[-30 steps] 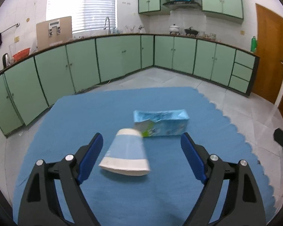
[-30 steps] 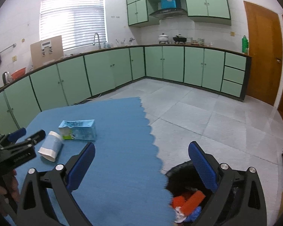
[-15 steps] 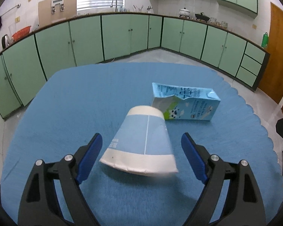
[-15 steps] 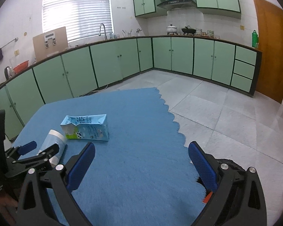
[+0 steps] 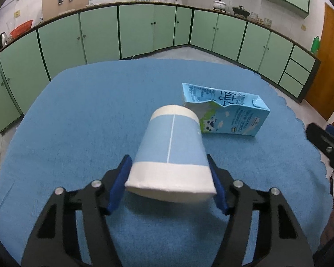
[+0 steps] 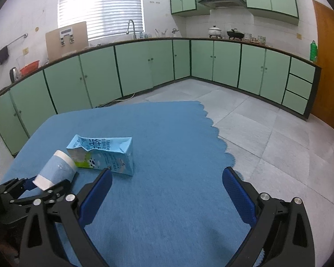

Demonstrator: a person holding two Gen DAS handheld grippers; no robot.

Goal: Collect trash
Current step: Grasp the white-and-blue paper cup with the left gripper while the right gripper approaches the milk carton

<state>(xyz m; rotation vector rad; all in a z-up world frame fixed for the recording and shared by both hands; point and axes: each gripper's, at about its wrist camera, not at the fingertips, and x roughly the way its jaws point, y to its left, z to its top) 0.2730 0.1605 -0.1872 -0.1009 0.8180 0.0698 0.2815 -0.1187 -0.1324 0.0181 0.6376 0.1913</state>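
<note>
A blue and white paper cup (image 5: 170,153) lies on its side on the blue mat (image 5: 82,120), its wide rim toward me. My left gripper (image 5: 170,182) is closed on the cup's rim end, pads touching both sides. It also shows in the right wrist view (image 6: 44,183) with the cup (image 6: 55,172). A crumpled blue milk carton (image 5: 225,113) lies on its side just beyond the cup, touching its base; it also shows in the right wrist view (image 6: 102,154). My right gripper (image 6: 167,191) is open and empty above the mat, right of the carton.
Green cabinets (image 6: 144,66) line the back and left walls. Grey tiled floor (image 6: 267,138) lies right of the mat's scalloped edge. A wooden door (image 6: 329,66) is at the far right. My right gripper shows at the left wrist view's right edge (image 5: 325,144).
My left gripper has moved forward around the cup and closed on its rim end. My right gripper has swung left over the mat; the black bin has left its view.
</note>
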